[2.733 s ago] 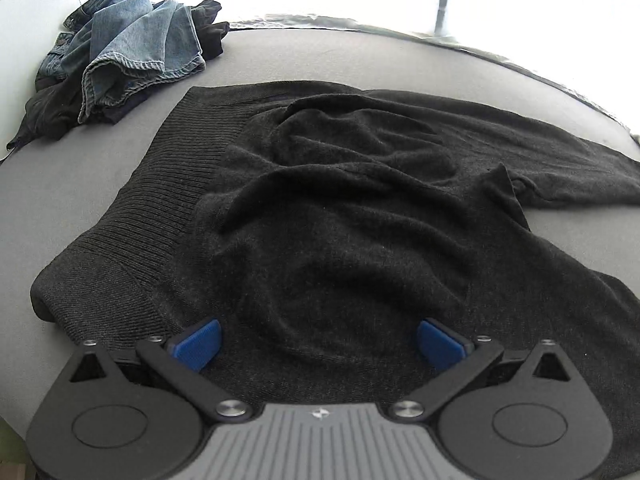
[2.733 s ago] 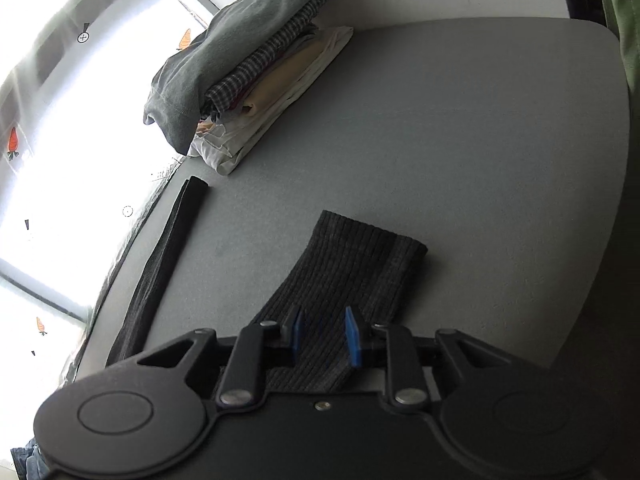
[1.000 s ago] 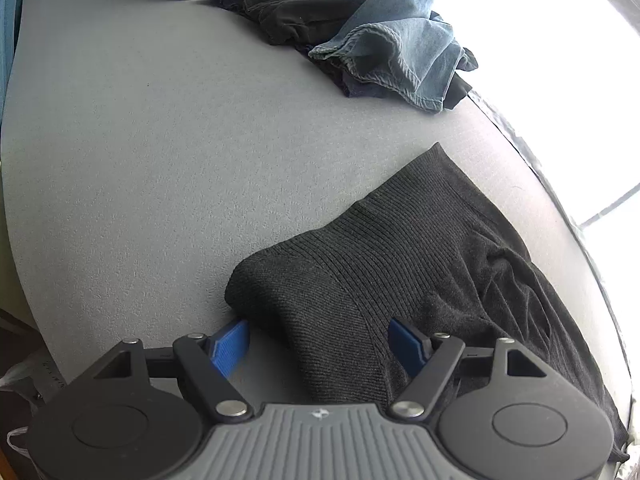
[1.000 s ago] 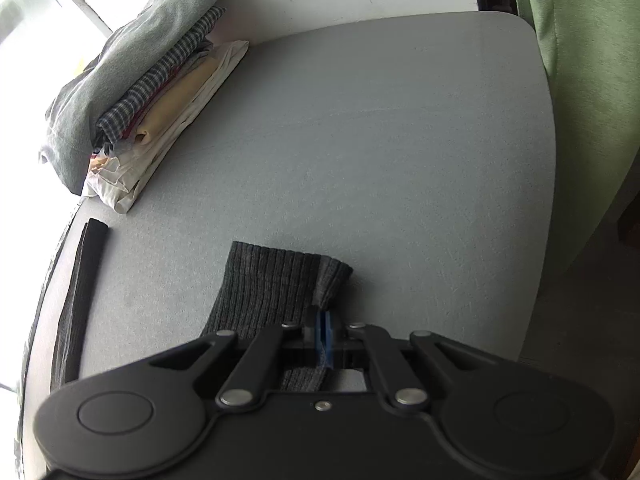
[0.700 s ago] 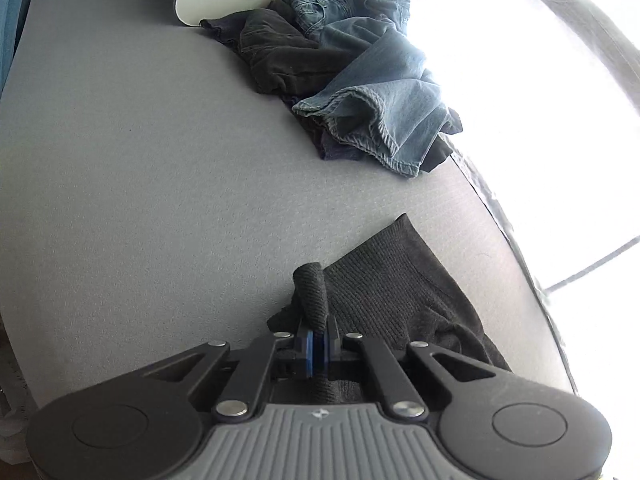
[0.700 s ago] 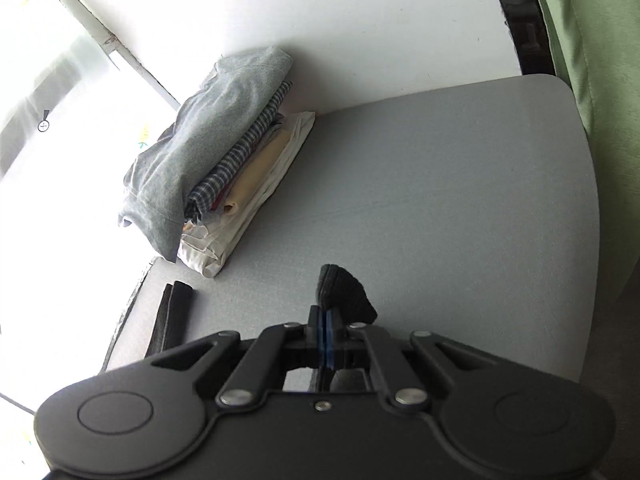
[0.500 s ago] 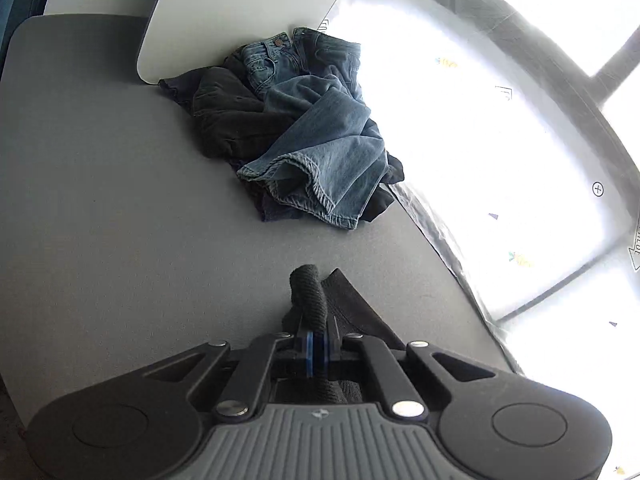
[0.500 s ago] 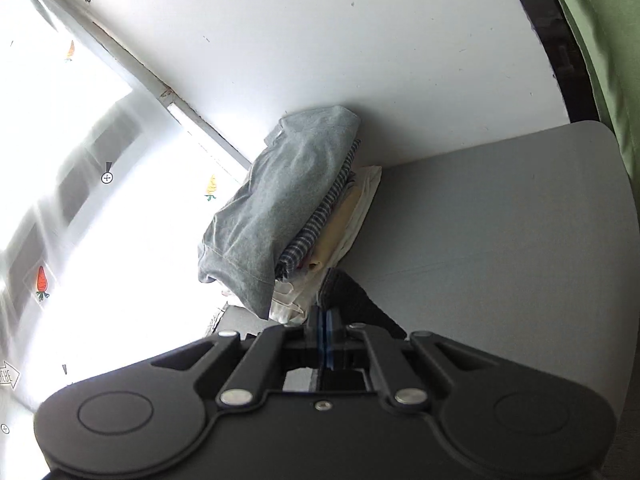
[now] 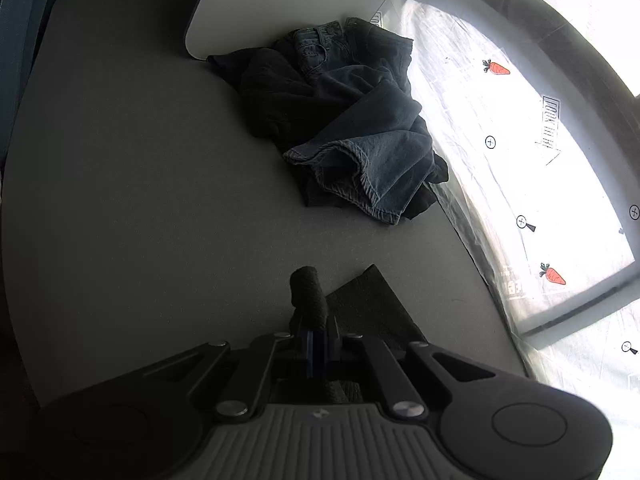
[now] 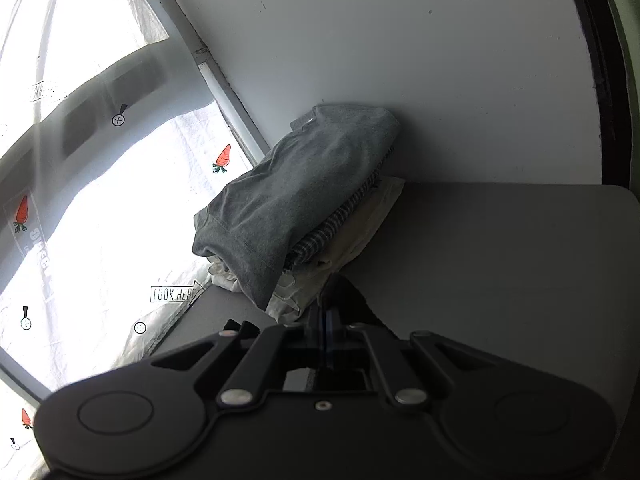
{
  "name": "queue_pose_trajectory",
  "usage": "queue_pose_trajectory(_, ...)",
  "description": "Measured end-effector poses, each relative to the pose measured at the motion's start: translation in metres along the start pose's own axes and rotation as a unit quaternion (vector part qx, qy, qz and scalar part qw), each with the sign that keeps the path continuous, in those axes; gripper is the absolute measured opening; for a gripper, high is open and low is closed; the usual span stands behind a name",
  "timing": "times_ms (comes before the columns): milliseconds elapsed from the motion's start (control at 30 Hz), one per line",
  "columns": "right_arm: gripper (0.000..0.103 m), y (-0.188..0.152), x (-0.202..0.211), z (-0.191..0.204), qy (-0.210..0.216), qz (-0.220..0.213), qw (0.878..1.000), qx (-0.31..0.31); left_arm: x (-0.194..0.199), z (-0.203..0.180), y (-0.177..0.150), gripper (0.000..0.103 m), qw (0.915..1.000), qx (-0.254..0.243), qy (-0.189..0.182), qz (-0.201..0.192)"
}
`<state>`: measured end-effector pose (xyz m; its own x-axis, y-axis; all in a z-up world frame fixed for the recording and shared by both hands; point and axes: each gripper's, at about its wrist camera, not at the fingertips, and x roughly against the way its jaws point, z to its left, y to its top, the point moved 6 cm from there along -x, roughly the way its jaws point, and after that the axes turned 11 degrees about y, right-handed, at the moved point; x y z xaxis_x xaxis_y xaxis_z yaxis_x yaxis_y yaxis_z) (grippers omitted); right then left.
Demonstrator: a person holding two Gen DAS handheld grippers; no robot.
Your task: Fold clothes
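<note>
In the left wrist view, the left gripper (image 9: 316, 346) is at the lower middle of the frame, and its jaws are closed on a rolled edge of the dark sweater (image 9: 308, 296). This edge stands up above the fingers, and one more part of the same sweater lies flat on the grey table (image 9: 140, 184) just to the right of the gripper. In the upper middle of the frame, a loose pile of jeans (image 9: 360, 136) and dark clothes lies on the table, well apart from the gripper. On the right side of the frame there is a bright window (image 9: 520, 140) with small carrot stickers.

In the right wrist view, the right gripper (image 10: 326, 344) is at the lower middle, with its jaws closed on a dark piece of the sweater (image 10: 344, 300) that rises as a point above the fingers. In the centre of the frame a stack of folded clothes (image 10: 296, 196) stands on the table (image 10: 500, 260) against the white wall (image 10: 400, 40), with a grey garment on top. The window (image 10: 100, 200) fills the left side.
</note>
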<state>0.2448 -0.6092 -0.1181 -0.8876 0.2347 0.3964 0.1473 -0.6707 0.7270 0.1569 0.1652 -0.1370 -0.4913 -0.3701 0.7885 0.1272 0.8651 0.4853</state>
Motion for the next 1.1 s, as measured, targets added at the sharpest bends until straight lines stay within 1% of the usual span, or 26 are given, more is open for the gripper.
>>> queue_pose_trajectory(167,0.002,0.004,-0.035,0.030,0.004,0.000,0.999,0.048,-0.008,-0.018,0.008,0.004,0.9998,-0.007,0.008,-0.019)
queue_pose_trajectory(300,0.002,0.004,-0.068,0.047,0.007,0.004,0.998,0.056,-0.028,-0.031,0.011,0.004,0.9996,0.011,0.018,-0.016)
queue_pose_trajectory(400,0.002,0.003,-0.094,0.058,0.006,0.009,0.998,0.060,-0.043,-0.047,0.013,0.004,0.9990,0.000,0.038,-0.022)
queue_pose_trajectory(567,0.002,0.001,-0.137,0.076,0.004,0.018,0.998,0.067,-0.067,-0.077,0.016,0.004,0.9978,-0.029,0.058,-0.017)
queue_pose_trajectory(700,0.002,-0.010,-0.168,0.091,-0.007,0.036,0.993,0.115,-0.082,-0.092,0.019,0.004,0.9961,-0.051,0.070,-0.016)
queue_pose_trajectory(900,0.002,-0.029,-0.200,0.106,-0.021,0.059,0.985,0.161,-0.106,-0.101,0.021,0.004,0.9936,-0.069,0.090,-0.004)
queue_pose_trajectory(1000,0.002,-0.035,-0.215,0.113,-0.022,0.068,0.984,0.166,-0.118,-0.105,0.021,0.004,0.9914,-0.085,0.100,-0.003)
queue_pose_trajectory(1100,0.002,-0.043,-0.236,0.122,-0.032,0.078,0.977,0.195,-0.129,-0.110,0.021,0.005,0.9900,-0.094,0.105,-0.001)
